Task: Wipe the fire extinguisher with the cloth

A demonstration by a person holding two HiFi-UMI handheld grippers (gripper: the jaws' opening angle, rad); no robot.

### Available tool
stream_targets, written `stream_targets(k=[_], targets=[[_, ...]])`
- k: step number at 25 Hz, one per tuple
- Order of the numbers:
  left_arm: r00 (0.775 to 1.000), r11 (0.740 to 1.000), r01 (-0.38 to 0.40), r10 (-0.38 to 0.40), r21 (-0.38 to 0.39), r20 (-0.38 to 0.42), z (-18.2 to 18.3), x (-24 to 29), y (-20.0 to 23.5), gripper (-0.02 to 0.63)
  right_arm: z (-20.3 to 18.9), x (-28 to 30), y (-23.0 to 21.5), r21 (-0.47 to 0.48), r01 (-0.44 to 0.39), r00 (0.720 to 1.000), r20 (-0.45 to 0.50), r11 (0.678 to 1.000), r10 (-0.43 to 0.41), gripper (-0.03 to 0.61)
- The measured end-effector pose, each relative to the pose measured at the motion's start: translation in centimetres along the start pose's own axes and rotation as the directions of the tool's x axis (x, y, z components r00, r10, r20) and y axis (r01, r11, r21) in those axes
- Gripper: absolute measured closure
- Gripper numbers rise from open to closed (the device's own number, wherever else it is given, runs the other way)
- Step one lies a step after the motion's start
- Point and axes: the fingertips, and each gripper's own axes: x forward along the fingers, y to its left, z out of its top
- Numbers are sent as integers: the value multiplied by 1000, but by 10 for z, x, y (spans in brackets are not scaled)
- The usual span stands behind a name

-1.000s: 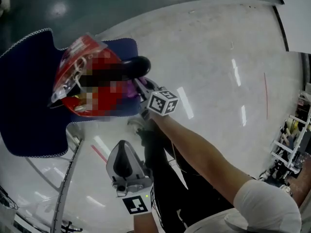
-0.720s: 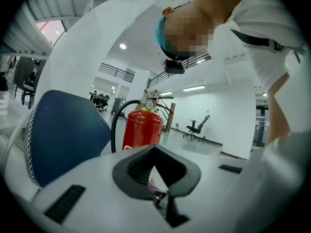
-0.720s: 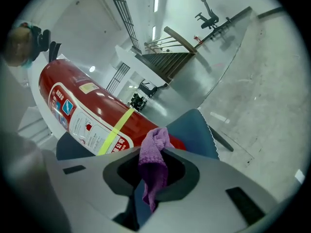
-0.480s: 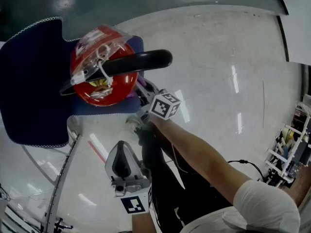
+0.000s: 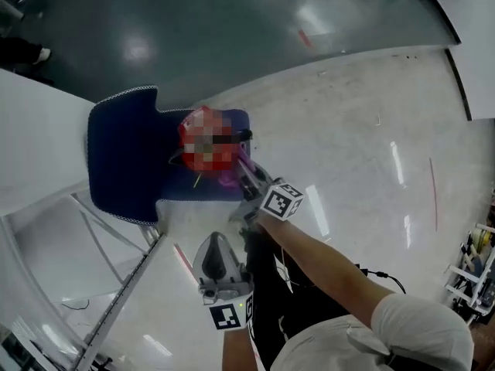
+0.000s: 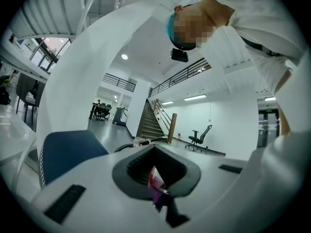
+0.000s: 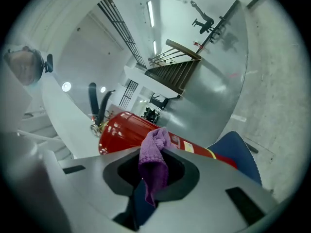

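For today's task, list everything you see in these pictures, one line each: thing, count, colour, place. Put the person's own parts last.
fire extinguisher: one, red with a black handle, on the mat
cloth: one, purple, pinched in the right gripper, next to the extinguisher
mat: one, dark blue with white edging, on the floor
floor: pale grey nearby, dark green farther off
staircase: one, brownish, far background
office chair: one, black, by the far white wall
left gripper: one, white, fingers together, holding nothing, back from the extinguisher
right gripper: one, white, fingers shut on the cloth
arm: one, bare with a white sleeve, behind the right gripper
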Motion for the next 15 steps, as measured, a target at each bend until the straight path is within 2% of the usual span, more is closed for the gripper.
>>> stream_targets(k=[5, 10, 13, 15], targets=[[1000, 1000, 2, -1, -21, 18, 31, -3, -5, 609, 19, -1, 57, -72, -64, 997, -39, 995, 61, 520], [1000, 1000, -13, 13, -14, 16, 60, -24, -5, 609, 28, -9, 93, -141, -100, 992, -93, 985, 87, 520], [998, 998, -52, 52, -41, 19, 73, -37, 3, 609, 25, -13, 116, -240, -150, 979, -171, 959, 110, 520], [996, 996, -79, 80, -38, 29, 80, -43, 7, 609, 27, -18, 136, -350, -182, 970, -215, 919, 111, 520]])
